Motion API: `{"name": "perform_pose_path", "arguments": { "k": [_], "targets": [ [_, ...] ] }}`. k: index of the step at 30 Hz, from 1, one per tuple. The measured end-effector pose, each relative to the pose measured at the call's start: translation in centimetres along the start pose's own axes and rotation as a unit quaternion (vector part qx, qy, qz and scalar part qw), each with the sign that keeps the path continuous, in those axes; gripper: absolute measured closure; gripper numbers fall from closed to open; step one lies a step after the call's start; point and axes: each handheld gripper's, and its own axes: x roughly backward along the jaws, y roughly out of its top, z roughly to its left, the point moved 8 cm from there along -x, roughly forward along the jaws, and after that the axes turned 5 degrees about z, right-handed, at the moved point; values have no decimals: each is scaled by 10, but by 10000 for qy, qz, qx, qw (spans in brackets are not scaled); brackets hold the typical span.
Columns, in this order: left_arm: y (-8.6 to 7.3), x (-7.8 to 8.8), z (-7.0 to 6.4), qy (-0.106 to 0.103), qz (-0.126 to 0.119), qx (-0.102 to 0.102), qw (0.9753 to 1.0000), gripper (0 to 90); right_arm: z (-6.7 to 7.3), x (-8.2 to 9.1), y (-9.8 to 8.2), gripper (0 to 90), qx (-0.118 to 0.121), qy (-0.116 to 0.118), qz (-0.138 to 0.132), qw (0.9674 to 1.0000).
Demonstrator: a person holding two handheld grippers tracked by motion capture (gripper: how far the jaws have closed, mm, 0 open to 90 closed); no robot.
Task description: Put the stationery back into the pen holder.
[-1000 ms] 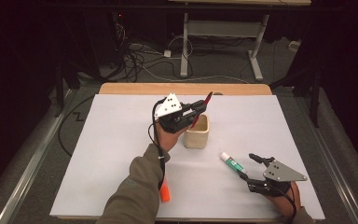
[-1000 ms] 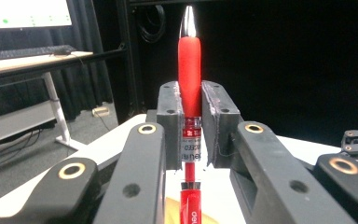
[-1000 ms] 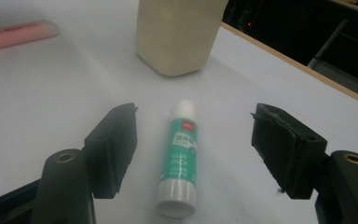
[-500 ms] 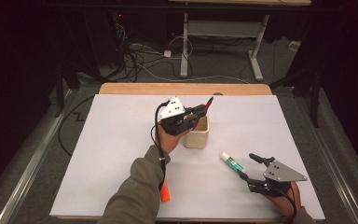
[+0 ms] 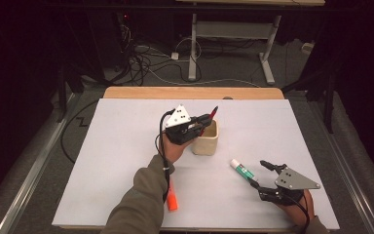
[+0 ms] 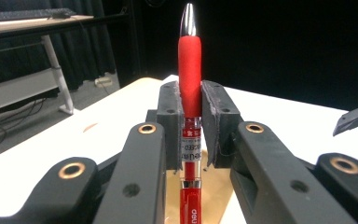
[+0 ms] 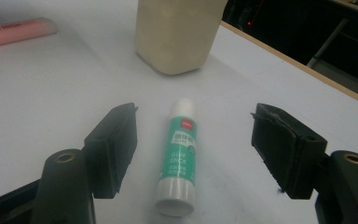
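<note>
left gripper [image 6: 192,116] | clamped on red pen [image 6: 189,84] | tip up, above cup [image 6: 214,196]

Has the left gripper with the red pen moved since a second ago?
Yes. The left gripper dropped slightly with the red pen, closer over the beige cup.

Beyond your white desk [image 5: 126,146] lies grey floor [image 5: 233,68] strewn with cables [image 5: 141,58]; a white-legged table [image 5: 233,29] stands behind them in darkness.
</note>
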Motion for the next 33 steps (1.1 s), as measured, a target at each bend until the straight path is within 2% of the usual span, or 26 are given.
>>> {"name": "perform_pose_path", "arguments": {
  "k": [19,33],
  "targets": [
    [-16,2,6,182,316,31,9993,766,1,0,0,314,17,26,8,10000],
    [-20,8,9,285,288,73,9992,744,2,-1,0,314,30,33,25,10000]
  ]
}}
